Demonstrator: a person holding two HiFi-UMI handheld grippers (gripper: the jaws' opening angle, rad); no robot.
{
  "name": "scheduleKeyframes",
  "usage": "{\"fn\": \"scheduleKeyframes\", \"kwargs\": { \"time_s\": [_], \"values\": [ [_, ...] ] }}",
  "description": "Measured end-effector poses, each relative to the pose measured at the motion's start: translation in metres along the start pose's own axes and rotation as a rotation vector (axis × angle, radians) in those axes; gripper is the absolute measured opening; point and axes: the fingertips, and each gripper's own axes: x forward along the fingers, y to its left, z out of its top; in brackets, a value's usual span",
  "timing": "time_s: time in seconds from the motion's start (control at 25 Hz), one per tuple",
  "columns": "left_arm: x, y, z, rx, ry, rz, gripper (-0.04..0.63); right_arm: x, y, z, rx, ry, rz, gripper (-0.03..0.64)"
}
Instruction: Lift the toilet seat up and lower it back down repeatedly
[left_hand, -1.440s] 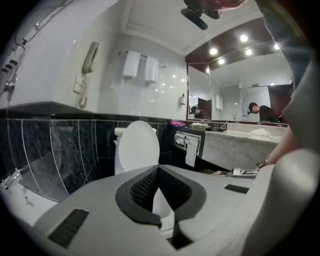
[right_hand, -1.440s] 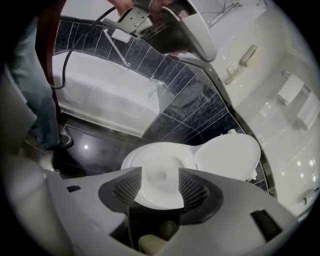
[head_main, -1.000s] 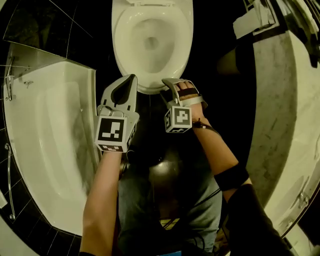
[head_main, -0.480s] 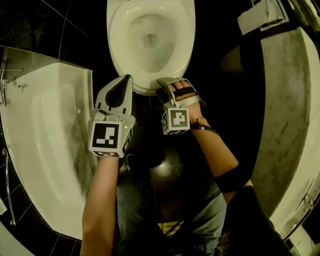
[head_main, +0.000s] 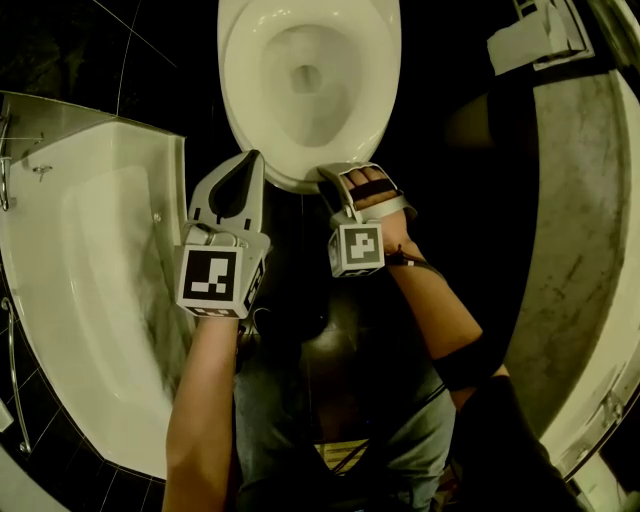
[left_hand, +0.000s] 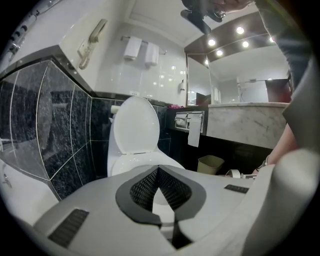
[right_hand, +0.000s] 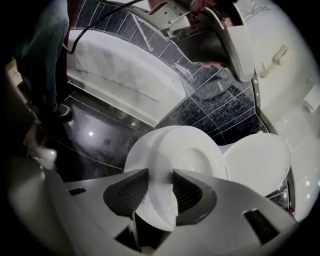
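Toilet seat (head_main: 238, 90) lies flat on the bowl (head_main: 310, 110) at 12 o'clock, with the lid (left_hand: 132, 125) up. My right gripper (head_main: 330, 175) has just been closing and pinches the seat's 6 o'clock rim. My left gripper (head_main: 255, 157) is clenched on nothing. I think a lift comes next, but I can't tell how many are done.

Your left gripper (head_main: 245, 168) pale grey, black-and-white marker cube (head_main: 212, 280) behind, your right gripper (head_main: 333, 183) alike, thin black cable (head_main: 405, 258), black sleeve (head_main: 485, 425), you wear blue jeans (head_main: 290, 425)
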Motion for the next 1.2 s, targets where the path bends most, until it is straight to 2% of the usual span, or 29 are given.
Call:
{"fn": "scheduleKeyframes", "kwargs": {
  "time_s": [0.4,0.72,0.96,1.2],
  "values": [
    [-0.003,0.011,0.001,-0.016,0.002,0.013,-0.012,-0.006,-0.003,0.001,0.044,0.003,-0.007,0.169],
    [-0.008,0.015,0.018,-0.034,0.019,0.015,-0.012,-0.035,-0.027,0.014,0.085,-0.017,-0.027,0.164],
    [-0.012,0.015,0.066,-0.033,0.018,0.007,-0.012,-0.079,-0.071,0.028,0.099,-0.032,-0.065,0.160],
    [-0.015,0.018,0.130,-0.025,0.001,0.007,-0.012,-0.121,-0.128,0.038,0.126,-0.043,-0.117,0.122]
  ]
}}
